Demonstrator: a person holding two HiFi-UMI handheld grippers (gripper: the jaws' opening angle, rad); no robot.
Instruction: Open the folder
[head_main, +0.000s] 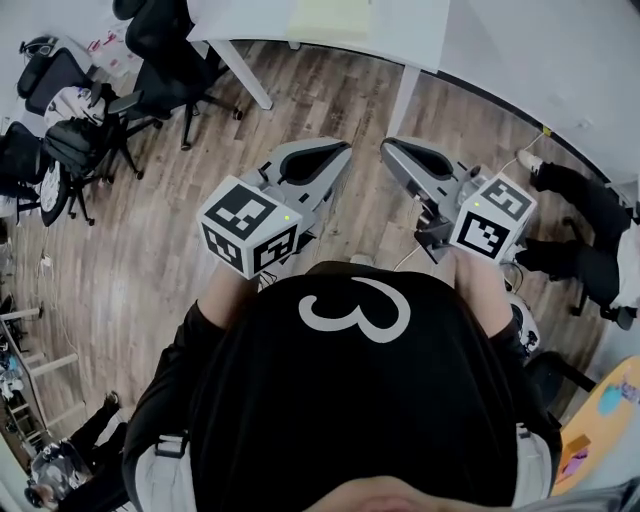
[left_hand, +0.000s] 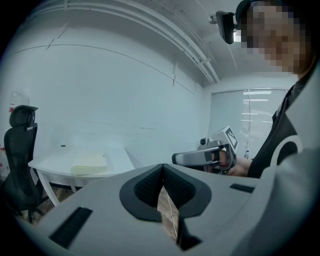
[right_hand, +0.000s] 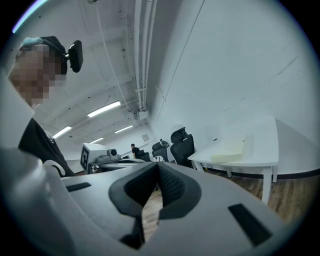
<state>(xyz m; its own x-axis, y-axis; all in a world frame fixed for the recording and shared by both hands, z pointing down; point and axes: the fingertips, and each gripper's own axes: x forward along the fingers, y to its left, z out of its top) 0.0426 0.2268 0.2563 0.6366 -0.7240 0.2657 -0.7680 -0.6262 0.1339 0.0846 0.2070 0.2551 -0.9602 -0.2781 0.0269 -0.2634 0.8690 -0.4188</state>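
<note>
Left tongs (left_hand: 162, 169) and right tongs (right_hand: 158, 169) seem closed in own views, unclear overhead.

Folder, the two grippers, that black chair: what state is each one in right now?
Folder: lying flat on the white table, looks closed, untouched.
Left gripper: shut, nothing held.
Right gripper: shut, nothing held.
Office chair: unoccupied.

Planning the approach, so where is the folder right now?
The pale yellow folder lies flat on the white table at the head view's top centre, across the wooden floor, right of the black office chairs.
</note>
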